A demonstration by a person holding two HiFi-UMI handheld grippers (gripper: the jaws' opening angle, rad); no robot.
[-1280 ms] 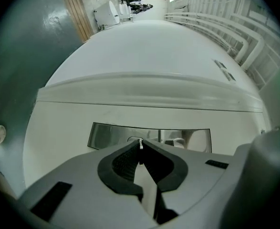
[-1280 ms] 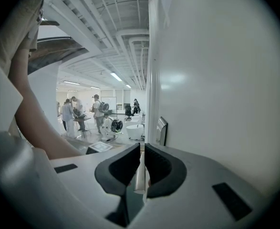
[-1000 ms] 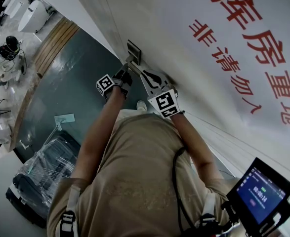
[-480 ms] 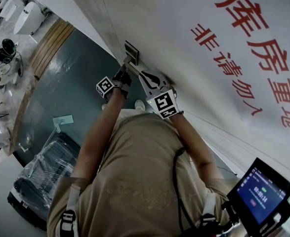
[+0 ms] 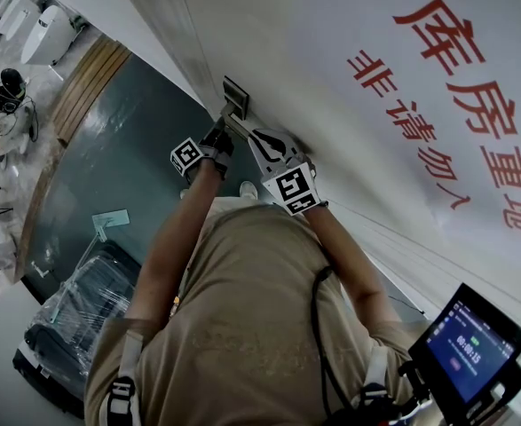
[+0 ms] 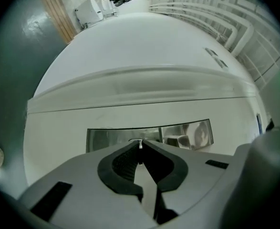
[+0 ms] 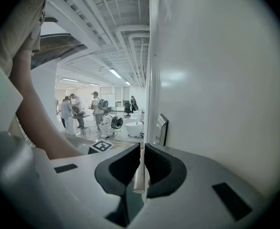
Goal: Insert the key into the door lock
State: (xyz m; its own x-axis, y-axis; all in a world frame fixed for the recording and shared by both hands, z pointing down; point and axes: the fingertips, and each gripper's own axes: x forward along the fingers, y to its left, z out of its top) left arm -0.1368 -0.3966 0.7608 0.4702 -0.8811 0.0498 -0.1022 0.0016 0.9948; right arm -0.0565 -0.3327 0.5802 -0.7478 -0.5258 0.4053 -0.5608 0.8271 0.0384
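beige t-shirt (image 5: 242, 318), black chest cable (image 5: 312, 313)

A shiny lock plate (image 6: 106, 138) sits on the white door (image 6: 130, 111), right in front of the fingers (image 6: 123, 162) of the left gripper (image 6: 140, 146). A wrapped case (image 5: 74, 318) lies on the dark floor (image 5: 127, 158) below them.

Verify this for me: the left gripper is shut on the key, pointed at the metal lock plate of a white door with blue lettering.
One detail is wrong: the lettering is red, not blue, as the head view shows. The rest stands as you put it: the left gripper is shut on the key, pointed at the metal lock plate of a white door.
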